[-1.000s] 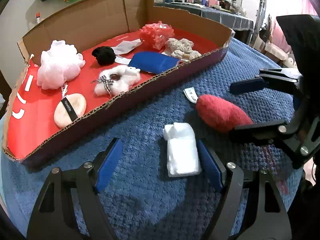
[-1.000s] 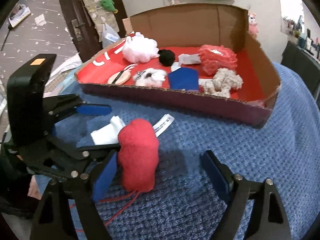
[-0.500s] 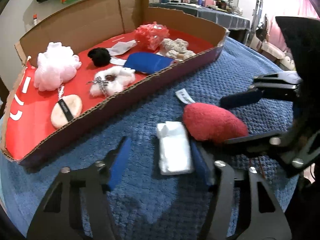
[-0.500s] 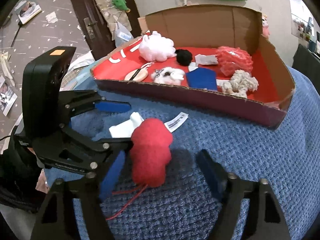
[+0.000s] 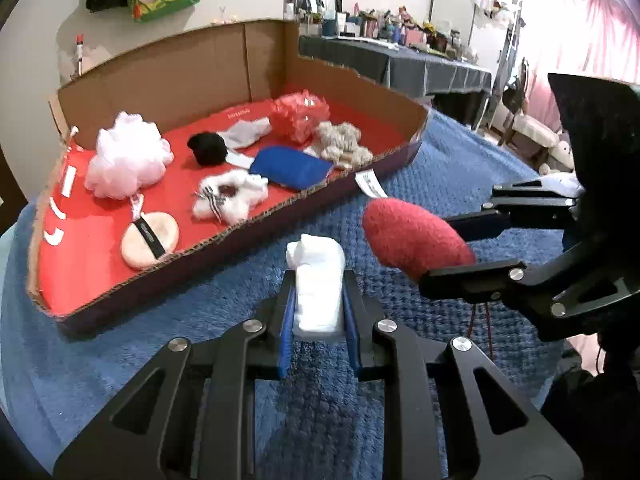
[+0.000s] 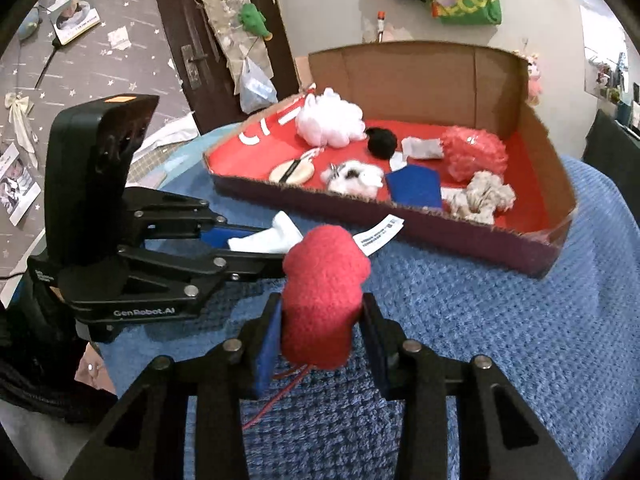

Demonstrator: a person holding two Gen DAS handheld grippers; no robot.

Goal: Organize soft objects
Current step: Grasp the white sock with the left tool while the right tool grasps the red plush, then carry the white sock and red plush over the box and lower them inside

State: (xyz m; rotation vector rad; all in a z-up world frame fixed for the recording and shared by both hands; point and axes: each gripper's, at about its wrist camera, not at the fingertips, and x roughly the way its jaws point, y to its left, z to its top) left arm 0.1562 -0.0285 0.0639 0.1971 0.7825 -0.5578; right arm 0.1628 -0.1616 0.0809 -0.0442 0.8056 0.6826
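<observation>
Even indoor light, fisheye-warped edges

White folded cloth pad, soft, squished between left tongs, long side pointing toward box. Fuzzy red knit thing, rounded like stuffed pouch, pinched in right tongs, white label sticking out far end, red threads dangling underneath. Both just beside each other over blue knit blanket, near front wall of cardboard box.
</observation>
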